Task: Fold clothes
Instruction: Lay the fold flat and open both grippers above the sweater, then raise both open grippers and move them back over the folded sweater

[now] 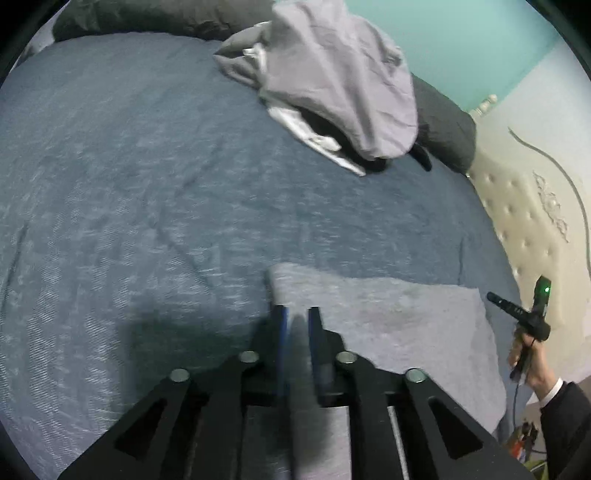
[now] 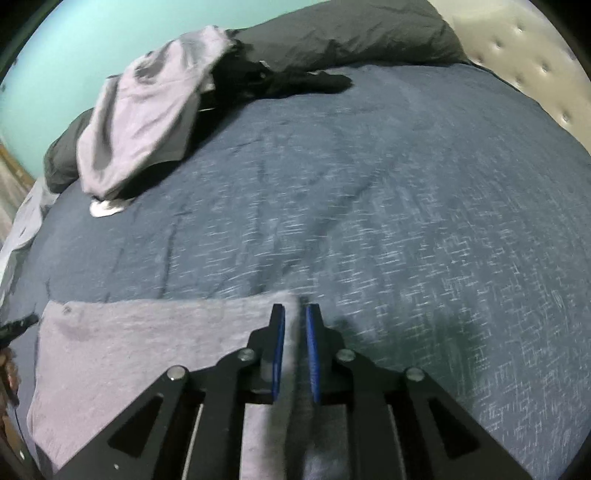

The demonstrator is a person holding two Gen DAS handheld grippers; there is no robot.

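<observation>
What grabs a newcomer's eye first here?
Probably the flat lilac cloth spread at the near edge of the blue bedspread, with the left gripper and the right gripper each at a far corner, jaws narrowed around a fold of it. Next, the heap of unfolded clothes at the far side, resting against the dark pillows.

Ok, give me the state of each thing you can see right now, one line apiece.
Left gripper: shut on a corner of the grey cloth.
Right gripper: shut on the cloth's other corner.
Grey cloth: spread flat on the bedspread, held at both near corners.
Clothes pile: unfolded, heaped at the far side.
Dark pillows: lying along the headboard end.
Bedspread: spread out, lightly creased.
</observation>
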